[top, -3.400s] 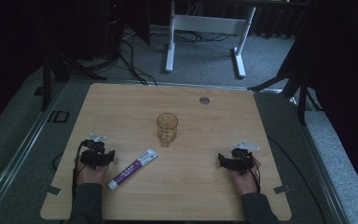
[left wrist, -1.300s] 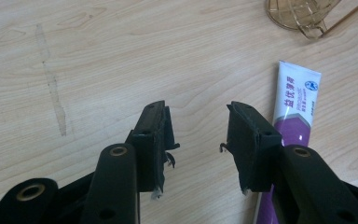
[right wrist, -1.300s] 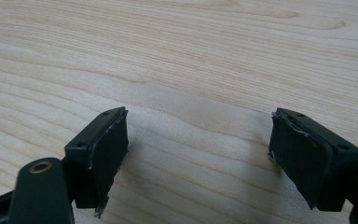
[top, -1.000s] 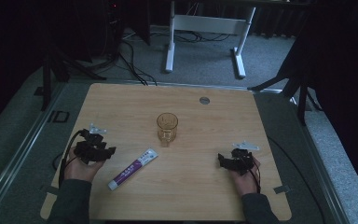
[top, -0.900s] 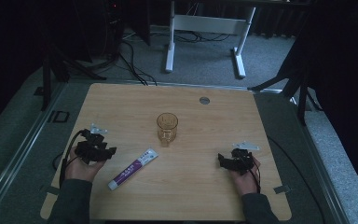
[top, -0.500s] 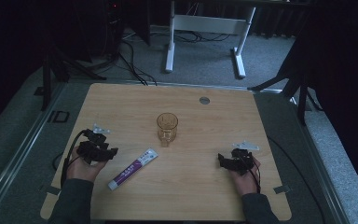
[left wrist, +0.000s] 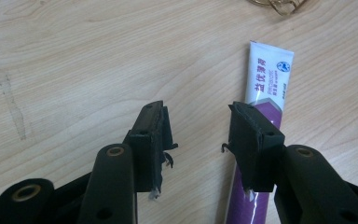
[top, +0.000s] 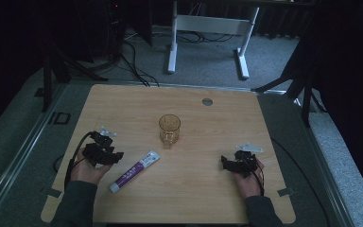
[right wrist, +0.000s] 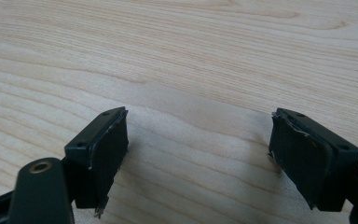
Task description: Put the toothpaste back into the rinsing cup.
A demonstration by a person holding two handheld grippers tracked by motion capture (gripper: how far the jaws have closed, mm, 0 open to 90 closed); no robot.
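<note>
I see the empty cup [top: 169, 129] upright on the worktop [top: 203, 189]; my left tongs [left wrist: 200, 140] gape beside the tube [left wrist: 261, 116], right tongs [right wrist: 198, 149] wide.

A white-and-purple toothpaste tube [top: 135, 170] is laid flat on the wooden surface [top: 208, 198], capped end nearest the person, crimped end angled toward the middle.

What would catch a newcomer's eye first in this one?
Probably the purple-and-white tube lying slantwise on the wooden table, just beside the left claw, whose jaws stand open with nothing between them. Next comes the amber glass standing upright near the table's middle. The right claw sits open over bare wood near the right edge.
</note>
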